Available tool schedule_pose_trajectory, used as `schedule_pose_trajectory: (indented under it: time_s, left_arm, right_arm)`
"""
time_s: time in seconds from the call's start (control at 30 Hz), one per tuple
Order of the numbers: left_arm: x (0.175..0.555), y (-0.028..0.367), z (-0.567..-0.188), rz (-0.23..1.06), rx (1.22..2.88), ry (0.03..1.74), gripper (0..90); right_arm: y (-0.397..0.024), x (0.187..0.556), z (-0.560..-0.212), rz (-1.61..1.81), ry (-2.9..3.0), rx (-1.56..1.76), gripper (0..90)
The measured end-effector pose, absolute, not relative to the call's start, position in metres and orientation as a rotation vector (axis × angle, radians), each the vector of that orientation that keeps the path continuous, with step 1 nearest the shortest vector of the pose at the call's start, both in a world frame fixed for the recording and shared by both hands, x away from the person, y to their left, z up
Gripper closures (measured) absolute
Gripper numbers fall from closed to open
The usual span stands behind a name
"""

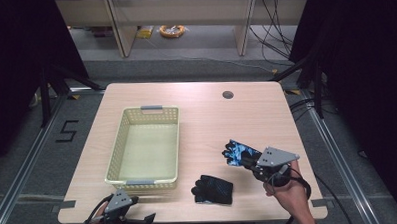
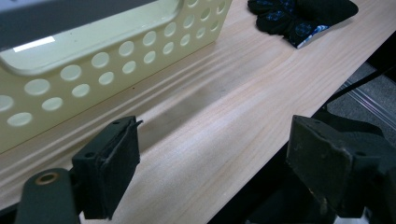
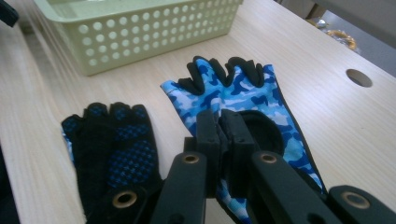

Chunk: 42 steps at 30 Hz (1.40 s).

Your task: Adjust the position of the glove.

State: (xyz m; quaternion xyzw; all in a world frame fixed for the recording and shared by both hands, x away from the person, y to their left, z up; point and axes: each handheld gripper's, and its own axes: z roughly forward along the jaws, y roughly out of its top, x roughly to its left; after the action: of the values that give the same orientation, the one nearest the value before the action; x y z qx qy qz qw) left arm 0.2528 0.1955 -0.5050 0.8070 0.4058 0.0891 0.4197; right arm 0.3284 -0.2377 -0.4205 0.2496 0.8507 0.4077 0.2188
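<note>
Right gripper view: right gripper clenched on blue glove, beside black glove, near basket. Judged soft, light; best pinched at cuff. Left gripper released, idle.

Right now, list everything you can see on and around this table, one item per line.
Pale green perforated plastic basket: one, left half of table, empty.
Blue camouflage fingerless glove: one, camouflage side up, right of centre, its cuff pinched by the right gripper.
Black fingerless glove with blue grip dots: one, near front edge, right of the basket, lying free.
Light wooden table: one, with a round cable hole at the far right.
Yellow coiled cable: one, on the floor beyond the table.
Left gripper: black, jaws apart, at the front-left edge.
Right gripper: black, jaws closed on the camouflage glove.
</note>
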Motion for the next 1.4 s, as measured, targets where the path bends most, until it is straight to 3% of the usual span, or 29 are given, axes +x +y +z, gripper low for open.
schedule_pose_trajectory:
  time_s: [1.4]
  left_arm:
    - [0.252,0.197,-0.505,0.225,2.043,1.01,16.6]
  right_arm:
    - [-0.158,0.289,-0.452,1.048,2.535,0.554,87.3]
